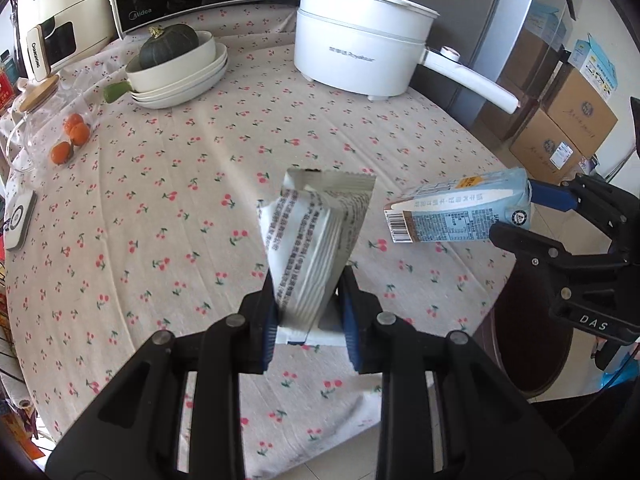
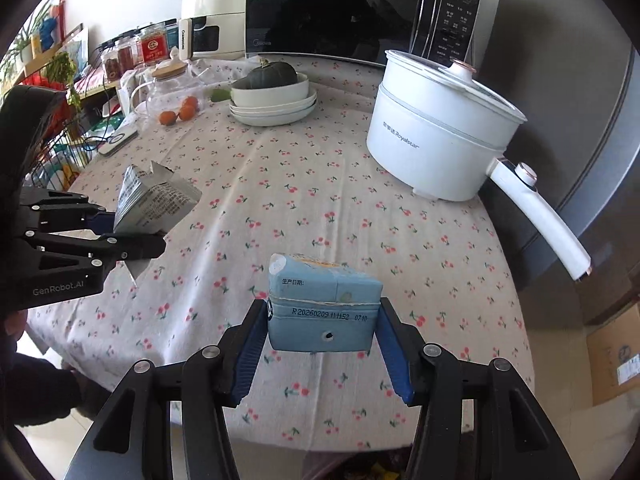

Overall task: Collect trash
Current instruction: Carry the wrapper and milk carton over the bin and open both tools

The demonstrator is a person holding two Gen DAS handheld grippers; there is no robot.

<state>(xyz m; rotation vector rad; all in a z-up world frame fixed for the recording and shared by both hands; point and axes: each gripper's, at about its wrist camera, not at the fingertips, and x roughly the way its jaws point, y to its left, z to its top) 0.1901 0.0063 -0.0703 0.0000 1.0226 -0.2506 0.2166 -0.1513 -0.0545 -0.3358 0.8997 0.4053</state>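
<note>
L gripper (image 1: 310,312) clamps white wrapper (image 1: 316,240), R gripper (image 2: 320,344) clamps blue carton (image 2: 322,308); both clear above table (image 1: 160,208), carton rightmost

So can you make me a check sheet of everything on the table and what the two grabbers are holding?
Surface: round table under a cherry-print cloth.
Job's things: white wrapper and blue carton, both lifted off the cloth.
Clutter: white pot, squash in stacked dishes, oranges, glass jug.
Grippers: left gripper shut on the wrapper; right gripper shut on the carton.
Cables: nothing seen.
Surroundings: microwave, cardboard boxes.
</note>
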